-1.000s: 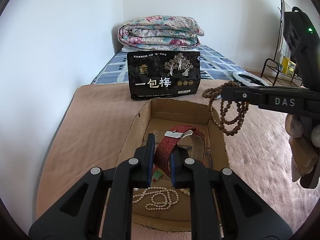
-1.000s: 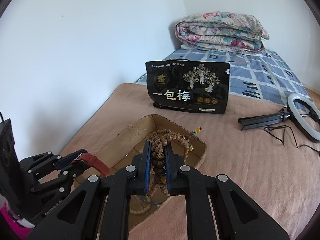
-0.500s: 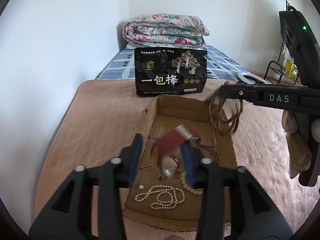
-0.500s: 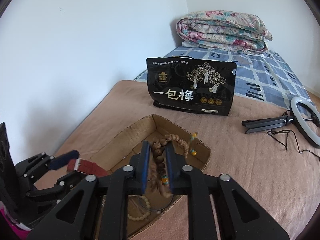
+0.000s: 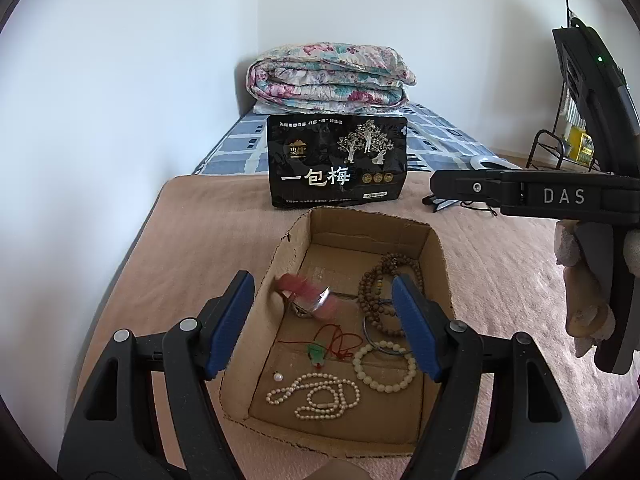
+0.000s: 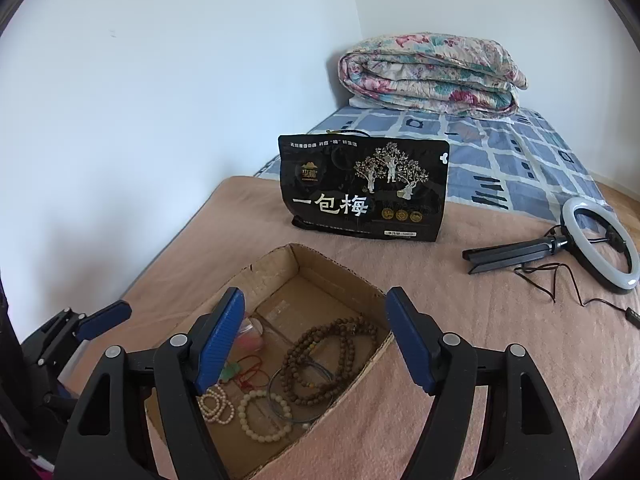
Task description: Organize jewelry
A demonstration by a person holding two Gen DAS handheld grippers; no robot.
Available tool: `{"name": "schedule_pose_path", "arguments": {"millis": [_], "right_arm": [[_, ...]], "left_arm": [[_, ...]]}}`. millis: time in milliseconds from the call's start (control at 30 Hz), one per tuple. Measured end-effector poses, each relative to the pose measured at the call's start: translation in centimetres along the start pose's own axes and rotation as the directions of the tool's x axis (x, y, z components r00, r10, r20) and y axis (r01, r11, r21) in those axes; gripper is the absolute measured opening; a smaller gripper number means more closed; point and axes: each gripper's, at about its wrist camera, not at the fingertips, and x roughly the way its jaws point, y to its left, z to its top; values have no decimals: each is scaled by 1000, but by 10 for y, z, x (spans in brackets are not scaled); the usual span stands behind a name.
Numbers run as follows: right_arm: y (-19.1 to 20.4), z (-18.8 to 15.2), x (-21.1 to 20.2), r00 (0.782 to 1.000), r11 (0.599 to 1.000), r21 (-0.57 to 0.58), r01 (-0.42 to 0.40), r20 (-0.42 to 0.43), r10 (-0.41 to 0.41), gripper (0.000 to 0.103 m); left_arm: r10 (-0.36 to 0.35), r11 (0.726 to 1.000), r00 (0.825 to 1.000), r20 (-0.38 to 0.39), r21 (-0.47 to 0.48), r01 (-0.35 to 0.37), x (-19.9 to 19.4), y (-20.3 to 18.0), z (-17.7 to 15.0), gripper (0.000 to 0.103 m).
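Note:
An open cardboard box (image 5: 434, 258) (image 6: 332, 268) lies on the tan blanket. In it are a blurred red watch strap (image 5: 308, 294), a brown wooden bead string (image 5: 380, 292) (image 6: 328, 356), a red cord with a green pendant (image 5: 320, 354), a pale bead bracelet (image 5: 384, 366) (image 6: 264, 414) and a pearl necklace (image 5: 316, 396). My left gripper (image 5: 324, 320) is open and empty above the box. My right gripper (image 6: 316, 336) is open and empty above the box; it also shows in the left wrist view (image 5: 520, 196).
A black snack bag (image 5: 338, 162) (image 6: 366, 188) stands behind the box. A folded floral quilt (image 5: 328, 78) (image 6: 432, 74) lies on the blue checked sheet. A ring light on a black stand (image 6: 600, 248) with a cable lies to the right. A white wall runs along the left.
Both grippers opened. The red strap dropped from the left gripper and the brown beads from the right gripper into the box. Both grippers rose and pulled back.

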Motion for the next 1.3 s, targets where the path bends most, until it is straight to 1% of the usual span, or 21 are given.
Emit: {"name": "schedule_pose_path", "arguments": {"millis": [267,467,633,667,767,833,867,900,967,1167,1233,1300], "right_arm": [[3,-1,-26,1000,1000,-4,2,22,-1,73],[9,-3,-51,999,1000,-21,7,45,-6,73],[18,-6,-81,997,998,-57,25,72,-21,73],[20,-7,-87,997,998,-63,28,78,-23,73],[22,-11,-108,994,997,-64,34,102,-27,79],[22,-15,-121,993,998,-54,35,112,-28,80],[21,-17,-127,993,998,-50,33,115,-27,80],[21,-19,-132,993,998,-45,33,116,-27,80],[20,-24,-145,992,999,-33,36,122,-32,80],[19,-43,-176,990,998,-10,59,127,-57,82],[20,-49,-184,989,997,-13,73,129,-71,82],[21,-57,-194,986,995,-26,95,139,-91,82]], "left_arm": [[15,999,999,34,31,-16,-26,-12,4,74],[25,999,997,71,43,-28,-56,-20,8,74],[32,999,994,105,41,-37,-85,-26,12,74],[35,998,993,112,41,-40,-92,-28,12,74],[43,998,991,128,46,-49,-111,-32,11,74],[50,997,989,138,47,-57,-124,-34,11,74],[51,997,989,140,44,-58,-129,-34,11,75],[50,998,989,140,37,-56,-137,-35,11,79],[51,998,987,150,23,-55,-150,-36,9,84],[70,997,984,163,8,-72,-186,-41,1,86],[84,996,983,163,9,-87,-198,-44,-2,89],[96,995,980,175,9,-99,-209,-47,-6,97]]}}
